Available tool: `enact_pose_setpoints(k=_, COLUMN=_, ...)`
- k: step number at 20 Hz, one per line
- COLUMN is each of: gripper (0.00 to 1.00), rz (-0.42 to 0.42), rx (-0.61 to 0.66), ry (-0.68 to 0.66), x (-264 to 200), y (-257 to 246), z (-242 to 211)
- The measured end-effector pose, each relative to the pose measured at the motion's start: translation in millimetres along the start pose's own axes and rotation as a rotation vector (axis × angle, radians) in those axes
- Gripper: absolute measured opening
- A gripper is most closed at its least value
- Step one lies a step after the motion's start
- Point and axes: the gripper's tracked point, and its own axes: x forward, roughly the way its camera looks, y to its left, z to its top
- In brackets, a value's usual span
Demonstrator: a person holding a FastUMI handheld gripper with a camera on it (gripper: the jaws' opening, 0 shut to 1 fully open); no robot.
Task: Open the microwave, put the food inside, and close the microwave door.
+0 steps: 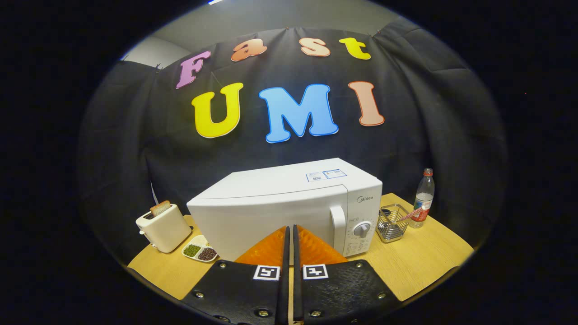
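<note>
A: Where does it stand?

B: The gripper (290,234) is clenched with nothing between its fingers, which nearly touch, and it hangs in front of the microwave (289,203). The door is shut. The door handle (338,223) is to the right of the fingertips, next to the dial (361,229).

A: And the food?

B: Left of the microwave there's a small dish (200,251) with two heaps, one green, one dark. Further left is a toaster (163,227) with bread in its slot. I can't tell which one is the food meant.

A: What could go wrong?

B: With the fingers closed, they'd likely slide off the handle; they need to spread first. A hard pull might also drag the microwave along the table (424,262). Right of it, a wire basket (391,223) and a bottle (423,197) stand near enough for a wide swing to knock over.

A: Any writing?

B: "Midea" on the microwave's front corner above the dial. The stickers on top are too small to make out.
</note>
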Motion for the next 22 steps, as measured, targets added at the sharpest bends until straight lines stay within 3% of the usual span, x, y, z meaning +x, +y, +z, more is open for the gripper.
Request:
enact_pose_setpoints(k=14, gripper=0.05, rz=-0.027, rx=-0.065, ry=-0.084, x=-137, y=16, z=14)
enact_pose_setpoints(k=15, gripper=0.1, rz=-0.024, rx=-0.065, ry=-0.083, x=-144, y=17, z=11)
enact_pose_setpoints(k=16, gripper=0.31, rz=-0.014, rx=-0.062, ry=-0.08, x=-151, y=22, z=7)
enact_pose_setpoints(k=19, gripper=0.7, rz=0.008, rx=-0.085, ry=-0.116, x=-170, y=29, z=5)
enact_pose_setpoints(k=20, gripper=0.98, rz=0.002, rx=-0.103, ry=-0.128, x=-176, y=28, z=4)
enact_pose_setpoints(k=22, gripper=0.97, rz=0.0, rx=-0.128, ry=-0.144, x=-182, y=30, z=6)
